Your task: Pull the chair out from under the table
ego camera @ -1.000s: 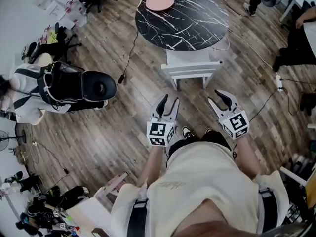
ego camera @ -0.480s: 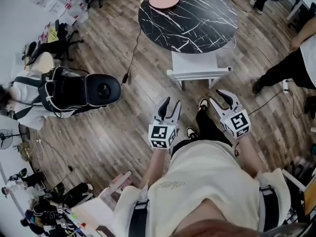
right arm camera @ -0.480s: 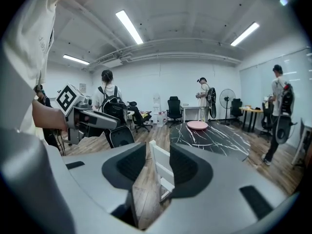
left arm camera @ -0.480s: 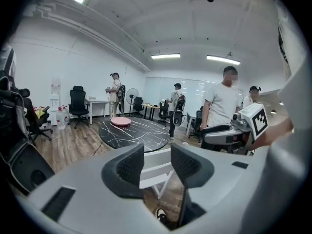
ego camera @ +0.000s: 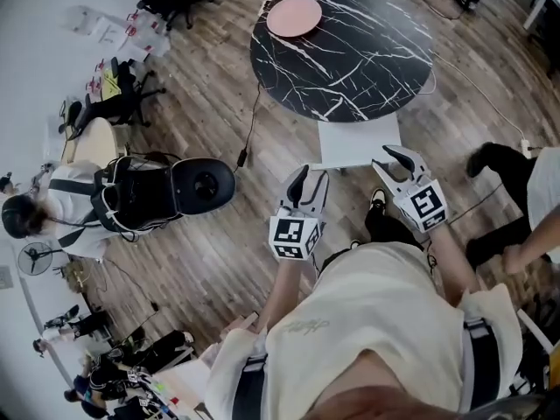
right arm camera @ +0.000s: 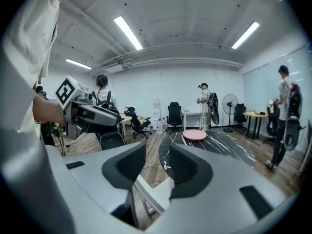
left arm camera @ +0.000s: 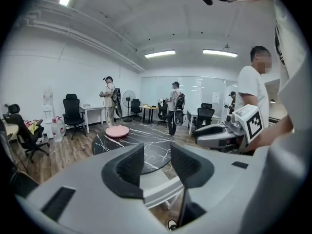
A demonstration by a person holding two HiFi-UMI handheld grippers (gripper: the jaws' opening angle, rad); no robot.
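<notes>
The person stands on the near side of the table (ego camera: 367,77) with a gripper in each hand, both held out toward it. The left gripper (ego camera: 308,184) has its jaws apart with a clear gap. Through that gap, in the left gripper view (left arm camera: 156,152), I see only the table top and the room beyond. The right gripper (ego camera: 395,163) is open about as wide, with nothing in its gap either. The jaws of both grip nothing and touch nothing.

The chair (ego camera: 359,141) is white and sits just ahead of the grippers, on the near side of the table. Its seat faces the table, and the far edge of the seat runs in under the table's round rim. Its back is turned to the person. The top rail of that back runs side to side, parallel to the table's near edge. Seen from above, the left gripper is by the rail's left end and the right gripper by its right end. In each gripper view the rail shows below the gap, not inside it.

The table is round, black and veined with white. A pink plate (ego camera: 294,16) rests near its far edge. To the right of the table, a person in dark trousers (ego camera: 499,160) stands on the wood floor (ego camera: 219,261).
</notes>
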